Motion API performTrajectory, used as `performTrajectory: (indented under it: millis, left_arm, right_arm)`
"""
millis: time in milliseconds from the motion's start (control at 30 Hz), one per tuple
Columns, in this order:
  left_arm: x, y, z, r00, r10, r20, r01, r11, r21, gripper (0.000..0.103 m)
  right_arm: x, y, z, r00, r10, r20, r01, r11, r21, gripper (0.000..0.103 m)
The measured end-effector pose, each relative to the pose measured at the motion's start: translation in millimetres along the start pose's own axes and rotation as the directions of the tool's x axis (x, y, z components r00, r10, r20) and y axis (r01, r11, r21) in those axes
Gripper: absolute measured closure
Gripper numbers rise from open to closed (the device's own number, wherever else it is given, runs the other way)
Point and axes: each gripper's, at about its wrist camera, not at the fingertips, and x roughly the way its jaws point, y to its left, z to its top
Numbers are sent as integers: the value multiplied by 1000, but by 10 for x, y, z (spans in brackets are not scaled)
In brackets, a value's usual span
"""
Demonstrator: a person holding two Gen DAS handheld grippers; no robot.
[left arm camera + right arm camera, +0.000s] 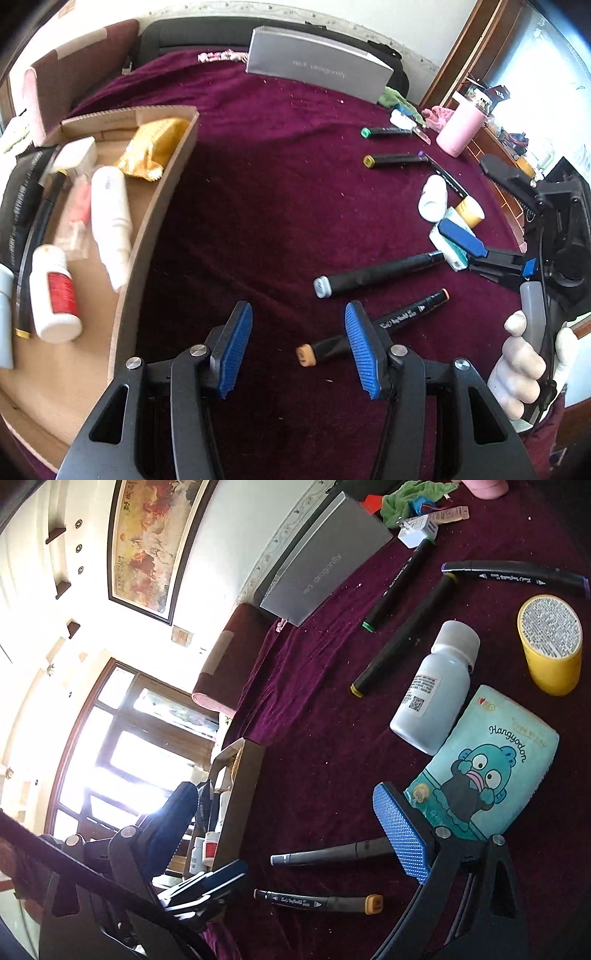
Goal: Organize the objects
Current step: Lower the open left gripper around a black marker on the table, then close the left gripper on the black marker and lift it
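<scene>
1. The left gripper (299, 350) hangs over the purple cloth (266, 177) with its blue pads partly spread and nothing between them.
2. An orange-capped marker (373, 328) lies on the cloth just beyond it, passing behind the right-hand pad; the pads are not on it.
3. A grey-capped marker (376, 275) lies a little further off, roughly parallel to the first.
4. The cardboard tray (162, 206) sits to the left in the left wrist view, holding a white bottle with a red label (55, 291), a white tube (110, 221) and a gold packet (155, 147).
5. The right gripper (295, 823) has its jaws wide apart and empty; one pad (400, 834) stands beside a tissue pack (491, 771), though whether it touches the pack is hard to judge.
6. Past the pack lie a white bottle (432, 694), a yellow cup (550, 642) and three more markers: yellow-capped (402, 635), green-capped (399, 583), purple-capped (517, 574).
7. A grey box (325, 561) stands at the cloth's far edge.
8. A gloved hand (524, 365) grips the right gripper's handle.
</scene>
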Motion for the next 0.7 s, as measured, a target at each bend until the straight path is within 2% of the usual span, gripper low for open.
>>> performTrajectory:
  millis: [167,233,433,700]
  left_arm:
    - [32,-191,-76,998,-62,-29,63,997,33,56]
    - [-29,-283,-85,997,-80,-19,81,995,57,56]
    - [-286,-300,-18,998,-42,51,36,995,97,56]
    - [-430,29,62,994,-17,105,16,1000,8,56]
  right_arm:
    - [15,-11,6,1000,11,2,-11,1000,13,5]
    - [6,-28,2,1000,12,4,-12,1000,19,5]
    - [-30,-81,8,1000,15,18,-16,999,47,5]
    - [-11,-141,13,1000,13,10,-13,998,69,5]
